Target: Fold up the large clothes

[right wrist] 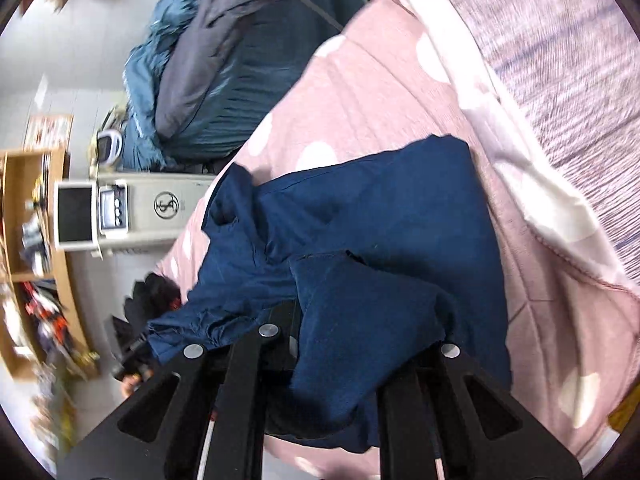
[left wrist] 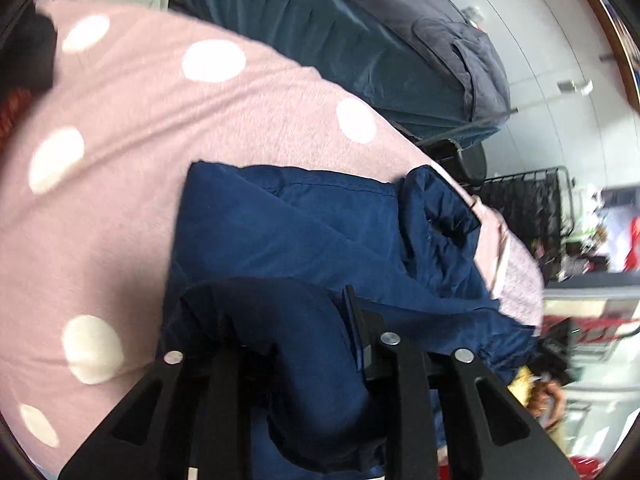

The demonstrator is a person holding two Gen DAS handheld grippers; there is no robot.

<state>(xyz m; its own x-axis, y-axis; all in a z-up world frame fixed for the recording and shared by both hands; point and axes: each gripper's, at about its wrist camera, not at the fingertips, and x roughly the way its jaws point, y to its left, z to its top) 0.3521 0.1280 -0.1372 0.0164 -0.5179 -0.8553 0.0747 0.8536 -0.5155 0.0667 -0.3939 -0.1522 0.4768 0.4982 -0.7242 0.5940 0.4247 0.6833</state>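
Lying crumpled on a pink bedspread (left wrist: 132, 184) dotted with white, a navy blue garment (left wrist: 304, 232) fills the lower middle of both wrist views, part of it folded over on itself. The left hand-held gripper (left wrist: 276, 320) has a thick bunch of the navy cloth between its black fingers; whether the pads press on it cannot be told, since fabric drapes over them. The right hand-held gripper (right wrist: 360, 328) is closed to a narrow gap on another fold of the same garment (right wrist: 360, 216), which rises over its jaws and hides the fingertips. Beyond the spread, a heap of teal and grey bedding (left wrist: 360, 40) lies on the pale floor. In the right wrist view, a white heater (right wrist: 152, 208) and a wooden shelf (right wrist: 36, 264) stand beside the bed.
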